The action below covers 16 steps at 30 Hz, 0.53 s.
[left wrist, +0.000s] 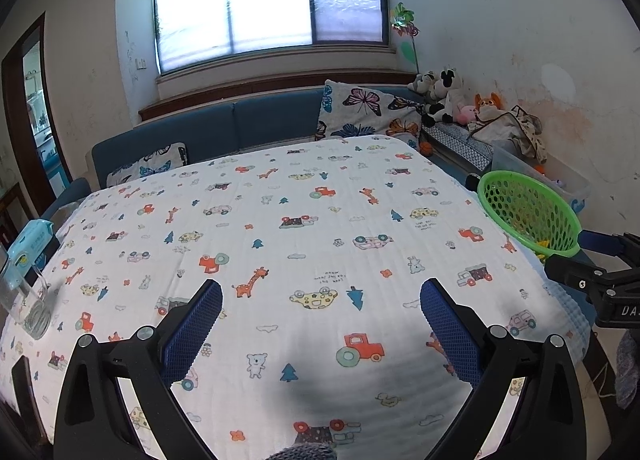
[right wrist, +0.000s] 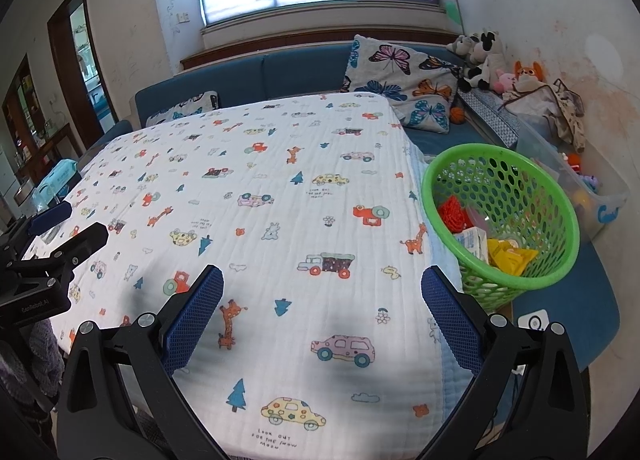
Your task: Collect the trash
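Note:
A green perforated basket [right wrist: 504, 216] stands off the table's right edge on the blue seat. It holds a red mesh piece [right wrist: 454, 212], a white carton [right wrist: 474, 242] and a yellow wrapper [right wrist: 510, 256]. The basket also shows in the left wrist view [left wrist: 528, 212]. My left gripper [left wrist: 320, 300] is open and empty above the cartoon-print tablecloth [left wrist: 280, 244]. My right gripper [right wrist: 322, 288] is open and empty above the cloth's right half [right wrist: 280, 220], left of the basket.
A glass jar [left wrist: 24, 300] and a blue wipes pack [left wrist: 30, 244] stand at the table's left edge. A blue sofa [right wrist: 260, 76] with butterfly pillows [right wrist: 404, 80], plush toys [right wrist: 484, 56] and a clear storage bin [right wrist: 588, 188] lie behind and to the right.

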{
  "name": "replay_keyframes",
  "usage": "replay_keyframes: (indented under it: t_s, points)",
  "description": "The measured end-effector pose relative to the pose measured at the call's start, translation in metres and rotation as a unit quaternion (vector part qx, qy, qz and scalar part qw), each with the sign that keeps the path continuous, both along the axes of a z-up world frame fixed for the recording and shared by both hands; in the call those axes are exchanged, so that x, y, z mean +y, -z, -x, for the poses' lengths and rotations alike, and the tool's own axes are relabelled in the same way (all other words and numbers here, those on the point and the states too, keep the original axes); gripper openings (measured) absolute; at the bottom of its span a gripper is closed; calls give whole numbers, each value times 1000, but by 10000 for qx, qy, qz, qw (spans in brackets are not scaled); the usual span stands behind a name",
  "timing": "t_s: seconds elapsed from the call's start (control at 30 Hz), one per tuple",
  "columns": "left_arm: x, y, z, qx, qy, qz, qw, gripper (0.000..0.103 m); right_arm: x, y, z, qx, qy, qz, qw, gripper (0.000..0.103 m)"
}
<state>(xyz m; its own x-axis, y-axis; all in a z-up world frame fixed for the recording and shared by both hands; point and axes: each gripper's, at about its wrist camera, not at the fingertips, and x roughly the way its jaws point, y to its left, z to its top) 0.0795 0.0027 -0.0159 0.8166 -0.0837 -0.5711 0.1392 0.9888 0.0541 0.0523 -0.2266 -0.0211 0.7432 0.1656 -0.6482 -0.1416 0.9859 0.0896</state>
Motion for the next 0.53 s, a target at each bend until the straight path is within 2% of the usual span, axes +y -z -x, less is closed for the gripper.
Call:
replay_keyframes:
  t_s: [0.53]
  points:
    - [3, 2, 0, -32, -43, -8, 10000, 96, 2, 3, 1, 13, -11, -19, 10000, 98]
